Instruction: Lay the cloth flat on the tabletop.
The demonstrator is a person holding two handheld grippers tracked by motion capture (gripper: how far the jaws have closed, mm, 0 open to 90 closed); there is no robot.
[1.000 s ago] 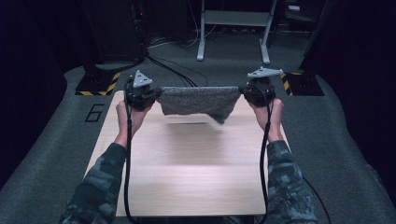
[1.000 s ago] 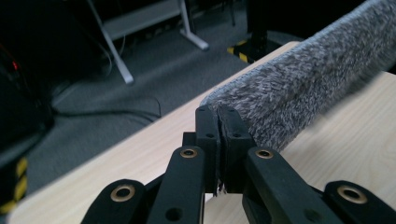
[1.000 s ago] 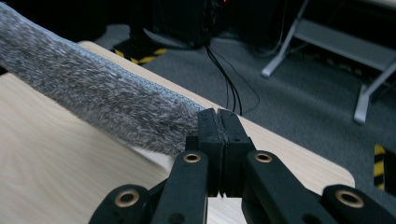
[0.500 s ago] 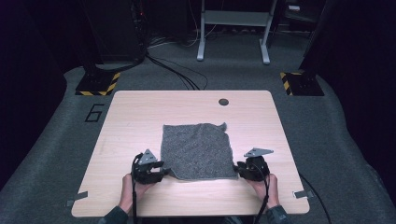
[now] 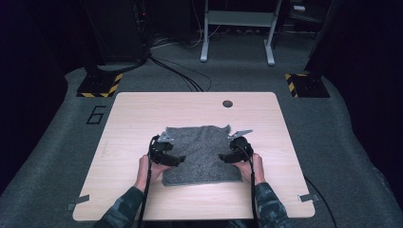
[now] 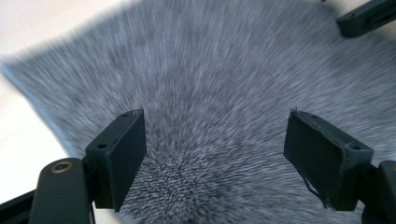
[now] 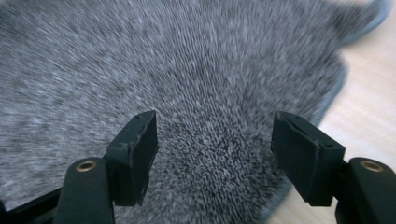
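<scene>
A grey fuzzy cloth (image 5: 200,153) lies flat near the middle of the light wooden table (image 5: 133,114). My left gripper (image 5: 177,159) hovers over the cloth's left edge, open, with nothing between its jaws. Over the right edge my right gripper (image 5: 223,156) is open too. The two point inward toward each other. In the left gripper view the cloth (image 6: 210,93) spreads under the open left gripper (image 6: 212,156), and the other gripper's jaw tip (image 6: 366,17) shows at top right. The right gripper view has the cloth (image 7: 177,74) under the open right gripper (image 7: 215,154), with bare table (image 7: 369,107) at the right.
A small round hole (image 5: 227,103) sits near the table's far edge. Beyond the table, cables (image 5: 176,71) run across the dark floor, with a metal frame's legs (image 5: 237,33) and two yellow-black striped bases (image 5: 100,84) farther back. Tape tabs mark the table's front corners (image 5: 77,203).
A second ago both grippers held the cloth up at the far edge. They pulled it toward the person and laid it flat. Now they have let go and moved inward over it.
</scene>
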